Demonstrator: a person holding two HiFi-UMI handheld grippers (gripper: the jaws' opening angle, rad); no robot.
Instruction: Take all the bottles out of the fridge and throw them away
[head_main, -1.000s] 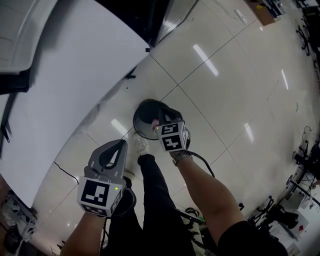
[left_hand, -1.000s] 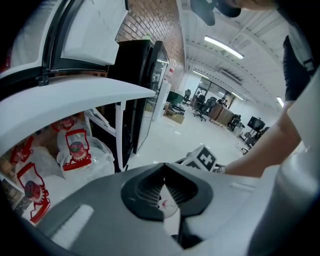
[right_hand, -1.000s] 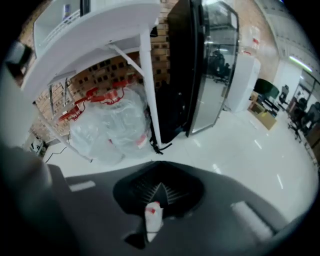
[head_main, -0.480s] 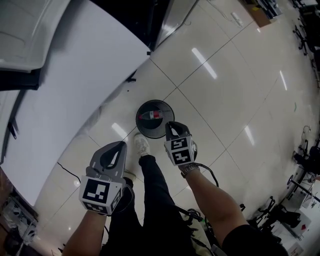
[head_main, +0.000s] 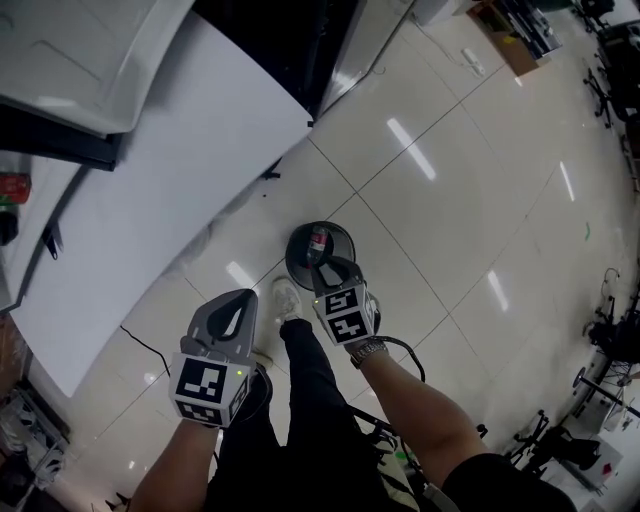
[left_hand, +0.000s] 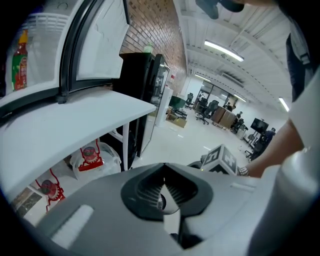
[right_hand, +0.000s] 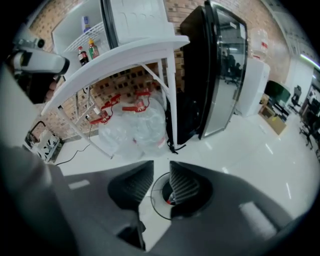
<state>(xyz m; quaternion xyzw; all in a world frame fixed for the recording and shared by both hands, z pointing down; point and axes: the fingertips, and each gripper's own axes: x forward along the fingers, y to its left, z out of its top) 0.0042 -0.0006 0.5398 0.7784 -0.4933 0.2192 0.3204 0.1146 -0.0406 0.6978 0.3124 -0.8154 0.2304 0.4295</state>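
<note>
A black round bin (head_main: 300, 262) stands on the tiled floor, and a bottle with a red label (head_main: 319, 241) lies inside it. My right gripper (head_main: 336, 268) hangs just near of the bin; its jaws have just been opening and nothing is between them. In the right gripper view the gripper (right_hand: 161, 167) shows a gap, with the bin (right_hand: 154, 200) below it. My left gripper (head_main: 243, 297) is to the left, shut and empty, its tips (left_hand: 164, 166) meeting. More bottles (right_hand: 86, 51) stand on a fridge shelf.
A white table top (head_main: 150, 170) fills the upper left, with clear plastic bags (right_hand: 135, 125) tied in red beneath it. A black cabinet with a glass door (right_hand: 220, 65) stands behind. A cable (head_main: 140, 345) and the person's shoe (head_main: 285, 295) are on the floor.
My right gripper has drawn back from over the bin and its jaws have parted. The bottle now shows lying in the bin. The left gripper has risen slightly.
</note>
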